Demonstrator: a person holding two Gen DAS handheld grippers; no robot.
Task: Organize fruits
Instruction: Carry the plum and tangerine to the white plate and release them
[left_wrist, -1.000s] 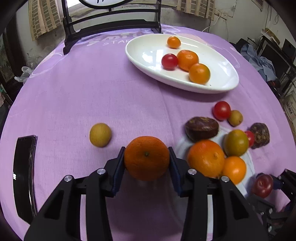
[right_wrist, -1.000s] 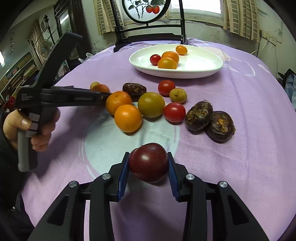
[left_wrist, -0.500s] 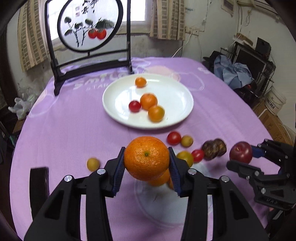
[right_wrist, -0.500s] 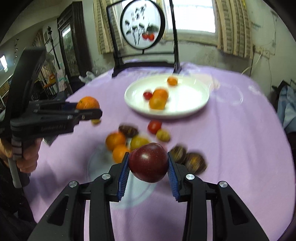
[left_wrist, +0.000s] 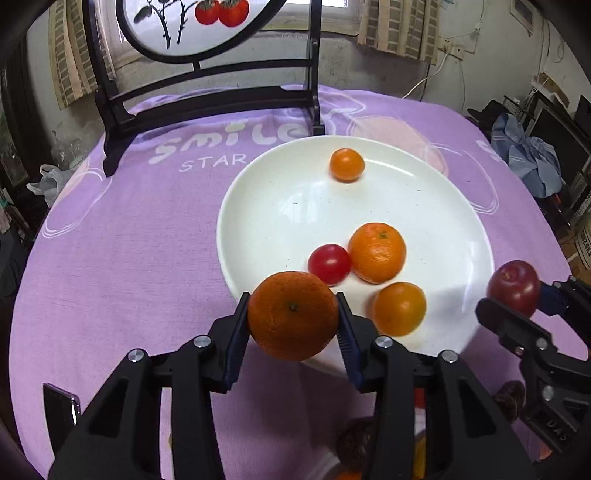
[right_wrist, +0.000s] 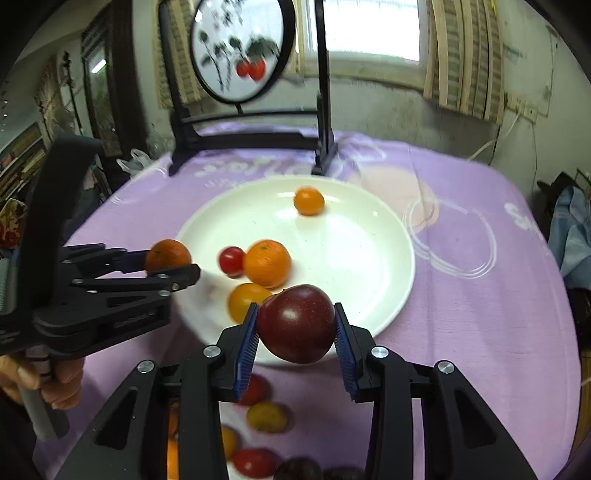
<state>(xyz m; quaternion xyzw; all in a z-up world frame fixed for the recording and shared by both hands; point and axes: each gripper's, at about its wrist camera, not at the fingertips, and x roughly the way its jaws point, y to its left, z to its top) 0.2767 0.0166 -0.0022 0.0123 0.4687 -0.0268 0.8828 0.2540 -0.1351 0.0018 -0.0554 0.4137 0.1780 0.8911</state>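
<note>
My left gripper (left_wrist: 292, 323) is shut on a large orange (left_wrist: 293, 315), held in the air over the near left rim of the white plate (left_wrist: 258, 206). My right gripper (right_wrist: 295, 332) is shut on a dark red plum (right_wrist: 295, 323), held above the plate's near rim (right_wrist: 391, 306). From the left wrist view the plum (left_wrist: 514, 282) shows at the plate's right edge. On the plate lie a small orange (left_wrist: 346, 164), a bigger orange (left_wrist: 376, 252), a red tomato (left_wrist: 328, 264) and an orange-yellow fruit (left_wrist: 399, 308). Other fruits (right_wrist: 266, 417) lie blurred on the cloth below my right gripper.
A purple cloth (left_wrist: 129, 240) covers the round table. A black stand with a round painted screen (left_wrist: 207, 99) rises at the far edge behind the plate. A dark flat object (left_wrist: 59, 410) lies near the left front. A person's hand (right_wrist: 44, 376) holds the left gripper.
Both grippers have risen and travelled forward from the fruit pile to the plate, each still holding its fruit. The plate now fills the middle of both views.
</note>
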